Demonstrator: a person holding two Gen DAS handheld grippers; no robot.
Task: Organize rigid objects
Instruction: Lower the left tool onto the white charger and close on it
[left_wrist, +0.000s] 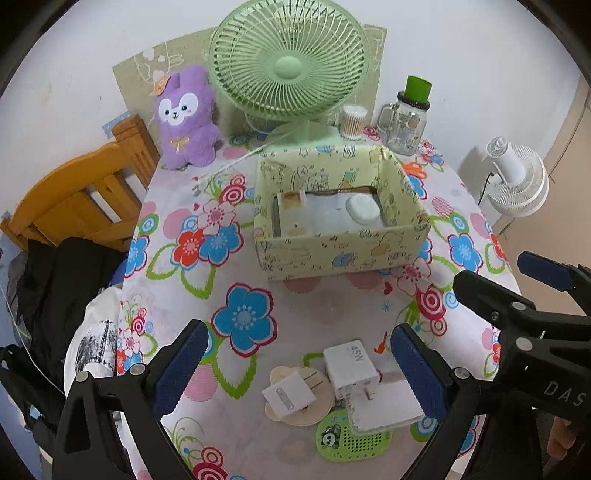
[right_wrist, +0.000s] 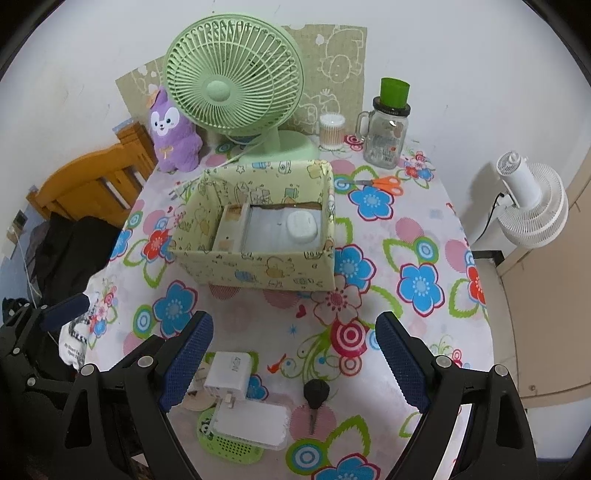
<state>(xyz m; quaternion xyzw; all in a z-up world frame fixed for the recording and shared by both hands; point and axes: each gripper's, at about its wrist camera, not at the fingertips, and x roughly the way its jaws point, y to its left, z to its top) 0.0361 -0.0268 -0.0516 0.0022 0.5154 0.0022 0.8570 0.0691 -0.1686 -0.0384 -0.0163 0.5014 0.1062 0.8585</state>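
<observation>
Items to sort: a white 45W charger (left_wrist: 351, 369), a smaller white plug adapter (left_wrist: 289, 398), a flat white case (left_wrist: 384, 408) and a green panda-print vented disc (left_wrist: 352, 437) cluster at the lower centre of the left wrist view; a black-headed key (right_wrist: 316, 397) lies just beside them at the bottom of the right wrist view.

Left gripper (left_wrist: 299, 369): jaws spread wide, nothing between the pads, hanging over the charger cluster.

Right gripper (right_wrist: 295, 360): jaws likewise wide and empty, framing the charger and key.

Step in hand: likely a first pick. Best done by settling one gripper squarely over a single item, pads on its flat sides, since the charger touches the case and overlaps a round coaster (left_wrist: 314, 406).

Storage box (left_wrist: 343, 251): the yellow-green cartoon-print carton sits mid-frame, open-topped, already holding a rounded white case (left_wrist: 362, 208) and a small tan-and-white box (left_wrist: 291, 201) at its left.

Backdrop: green desk fan (left_wrist: 288, 66), purple plush rabbit (left_wrist: 186, 118), glass mug jar (left_wrist: 406, 122), floral tablecloth (left_wrist: 221, 295).
</observation>
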